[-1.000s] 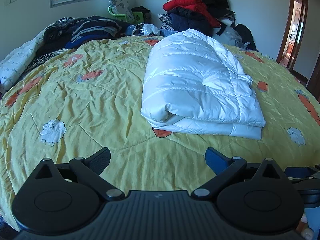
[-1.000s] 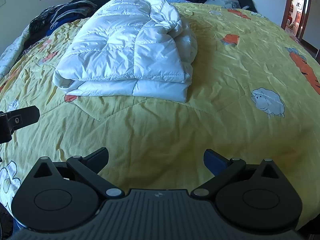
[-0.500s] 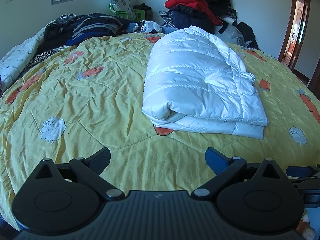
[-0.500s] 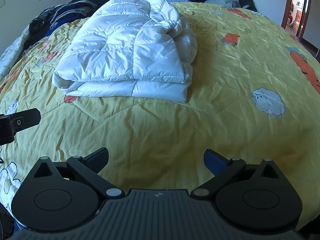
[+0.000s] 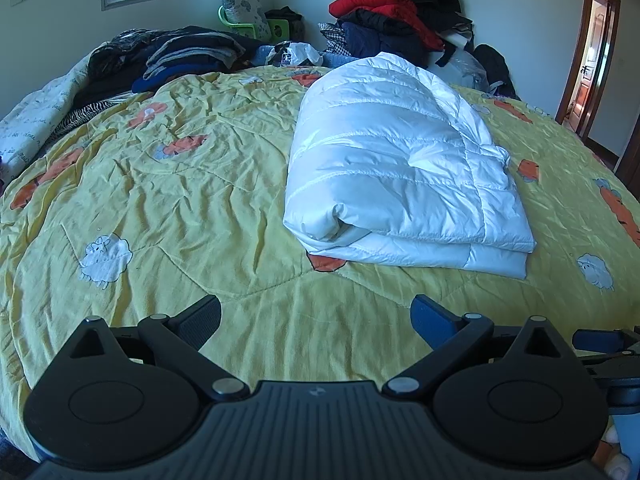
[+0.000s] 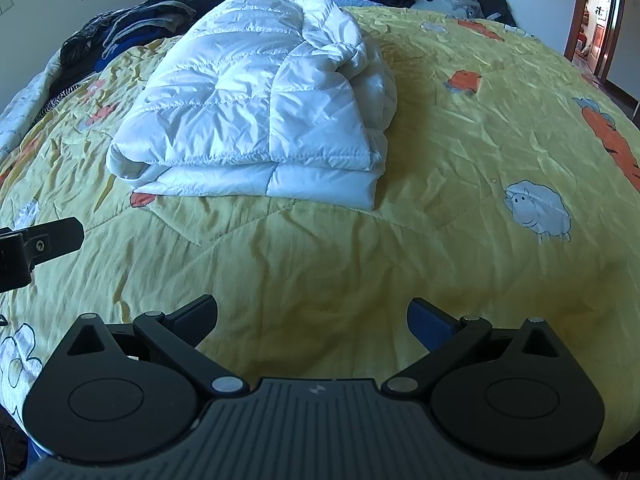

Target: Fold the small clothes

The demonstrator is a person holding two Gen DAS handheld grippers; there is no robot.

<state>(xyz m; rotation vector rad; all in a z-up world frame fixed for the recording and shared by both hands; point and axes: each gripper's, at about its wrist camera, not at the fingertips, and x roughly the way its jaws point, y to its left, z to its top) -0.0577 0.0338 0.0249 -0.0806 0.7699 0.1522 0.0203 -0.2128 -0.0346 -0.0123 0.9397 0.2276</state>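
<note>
A white puffer jacket (image 5: 404, 168) lies folded into a thick rectangle on the yellow quilted bedspread (image 5: 180, 200). It also shows in the right wrist view (image 6: 260, 108). My left gripper (image 5: 316, 320) is open and empty, held over the bedspread short of the jacket's near edge. My right gripper (image 6: 312, 320) is open and empty, also short of the jacket's near edge. The left gripper's finger (image 6: 48, 240) shows at the left edge of the right wrist view.
Dark folded clothes (image 5: 180, 56) are piled at the bed's far left. A tall heap of red, navy and black jackets (image 5: 396, 20) stands at the back. A doorway (image 5: 596, 60) is at the right.
The left gripper has drawn back and tilted a little, so the jacket sits slightly lower in its view. The right gripper has hardly moved. Both stay open.
</note>
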